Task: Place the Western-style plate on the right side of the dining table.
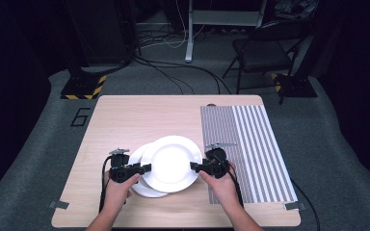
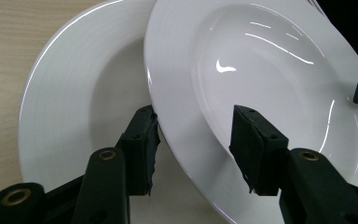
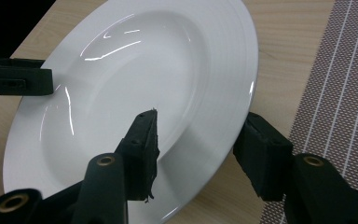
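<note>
Two white deep plates lie on the wooden table [image 1: 139, 115]. The upper plate [image 1: 171, 162] [image 2: 261, 70] [image 3: 144, 70] overlaps the lower plate [image 1: 149, 191] [image 2: 74, 93] and leans on it toward the right. My left gripper [image 1: 147, 167] [image 2: 196, 140] straddles the upper plate's left rim, one jaw under it and one above, with a wide gap and no pad pressing. My right gripper [image 1: 194, 166] [image 3: 198, 135] straddles the right rim the same way, open, with a gap beside the rim.
A grey striped placemat [image 1: 250, 144] [image 3: 335, 93] covers the table's right part, just right of the plates. A folding chair [image 1: 262, 48], cables and stands are on the floor beyond the table's far edge.
</note>
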Tool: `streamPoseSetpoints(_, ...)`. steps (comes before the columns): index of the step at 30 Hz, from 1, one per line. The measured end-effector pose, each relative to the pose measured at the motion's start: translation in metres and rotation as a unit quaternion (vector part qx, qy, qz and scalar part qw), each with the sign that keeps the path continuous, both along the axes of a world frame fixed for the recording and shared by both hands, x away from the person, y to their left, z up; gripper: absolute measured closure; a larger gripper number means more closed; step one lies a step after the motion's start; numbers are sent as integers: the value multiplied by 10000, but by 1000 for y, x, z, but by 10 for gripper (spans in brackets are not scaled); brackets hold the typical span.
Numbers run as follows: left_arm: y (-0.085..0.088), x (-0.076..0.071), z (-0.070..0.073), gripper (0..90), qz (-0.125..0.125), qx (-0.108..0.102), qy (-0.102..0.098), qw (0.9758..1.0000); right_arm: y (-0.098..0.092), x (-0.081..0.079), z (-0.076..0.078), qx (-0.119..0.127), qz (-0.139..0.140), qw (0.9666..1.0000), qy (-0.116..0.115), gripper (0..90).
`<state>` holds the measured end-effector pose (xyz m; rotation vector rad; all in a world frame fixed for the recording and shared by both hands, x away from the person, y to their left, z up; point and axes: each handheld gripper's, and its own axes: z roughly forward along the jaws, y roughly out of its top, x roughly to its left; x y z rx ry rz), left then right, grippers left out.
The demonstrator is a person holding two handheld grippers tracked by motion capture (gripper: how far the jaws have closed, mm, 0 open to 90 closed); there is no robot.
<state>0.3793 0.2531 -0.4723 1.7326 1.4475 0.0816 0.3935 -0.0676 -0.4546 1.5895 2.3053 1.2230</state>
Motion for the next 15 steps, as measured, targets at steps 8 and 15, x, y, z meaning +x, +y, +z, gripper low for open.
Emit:
streamPoseSetpoints(8, 2, -2, 5, 516, 18, 26, -62, 10000, 1, 0, 0, 107, -120, 9998, 92, 497)
streamPoseSetpoints(15, 4, -4, 8, 516, 62, 0, -111, 9999, 2, 1, 1, 244, -172, 9995, 92, 494)
